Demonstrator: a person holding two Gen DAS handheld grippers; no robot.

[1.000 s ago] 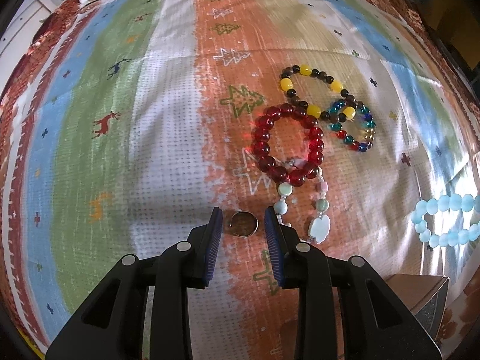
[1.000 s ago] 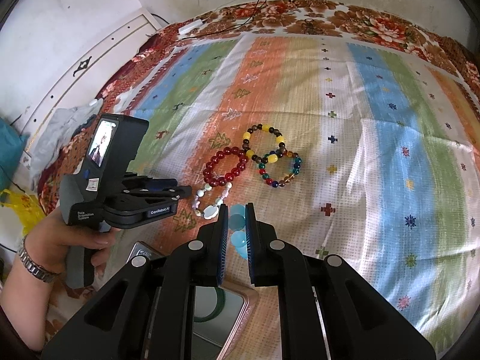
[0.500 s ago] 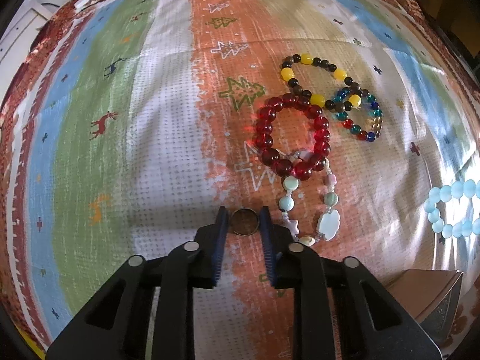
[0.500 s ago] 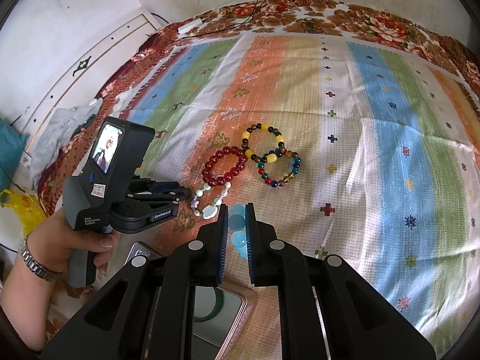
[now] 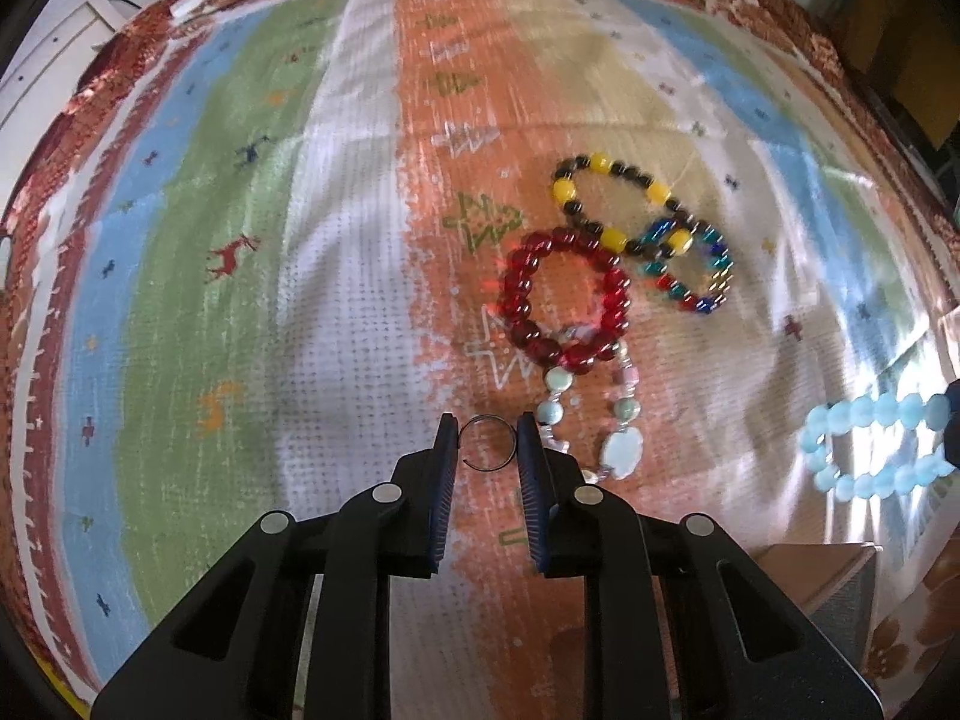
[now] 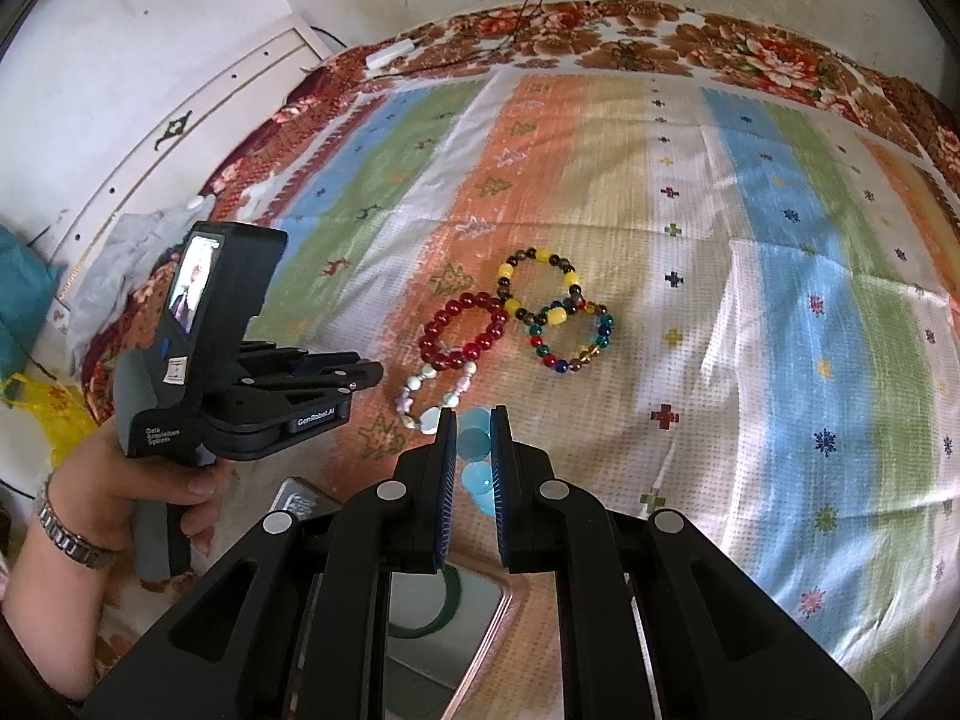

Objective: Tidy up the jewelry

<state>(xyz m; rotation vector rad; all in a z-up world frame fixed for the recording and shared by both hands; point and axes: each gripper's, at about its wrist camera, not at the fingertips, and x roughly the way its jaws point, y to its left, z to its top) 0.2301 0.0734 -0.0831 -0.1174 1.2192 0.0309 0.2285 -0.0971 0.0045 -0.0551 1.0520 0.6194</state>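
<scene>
My left gripper (image 5: 487,438) points steeply down at the striped cloth (image 5: 336,300), shut on a thin metal ring (image 5: 487,469) that touches both pads. Right of it lie a pale bead bracelet with a white charm (image 5: 621,450), a red bead bracelet (image 5: 516,294), a yellow-and-black one (image 5: 612,237) and a multicoloured one (image 5: 690,300). My right gripper (image 6: 474,426) is shut on a light blue bead bracelet (image 6: 478,477), which the left wrist view also shows as a loop of blue beads (image 5: 870,414) at the right edge. The left gripper (image 6: 360,373) shows in the right wrist view too.
A jewelry box (image 6: 480,618) with a shiny inside stands under my right gripper, a green bangle (image 6: 429,627) in it; the box corner (image 5: 840,588) shows at lower right. A person's hand (image 6: 120,492) with a wristwatch holds the left gripper. Wall and clutter lie beyond the cloth's left edge.
The left jaws have narrowed onto the ring, which now sits pinched between the pads. The left gripper has shifted slightly. The right gripper and its blue bracelet have not moved.
</scene>
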